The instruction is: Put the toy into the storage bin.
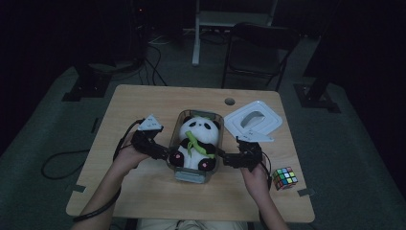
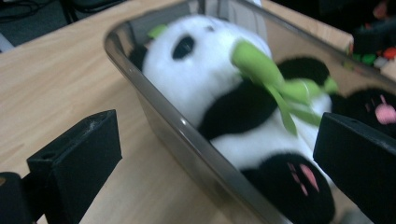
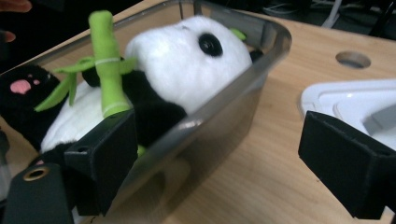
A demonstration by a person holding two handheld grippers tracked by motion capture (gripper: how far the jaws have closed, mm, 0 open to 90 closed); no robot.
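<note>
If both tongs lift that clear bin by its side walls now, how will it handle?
The clear bin looks like thin plastic, so its walls may flex inward. The plush panda inside looks light. The smooth glossy rim could slip between the open left tongs and right tongs.

The light wooden surface (image 1: 143, 103) stood on grey carpeted floor (image 1: 344, 143) in a dim room; beyond it were a dark folding chair (image 1: 258, 45) and black cables (image 1: 153, 62).

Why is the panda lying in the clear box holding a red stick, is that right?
Not quite. The panda does lie in the clear box, but the stick it holds is green, not red. The right gripper view shows this clearly.
</note>
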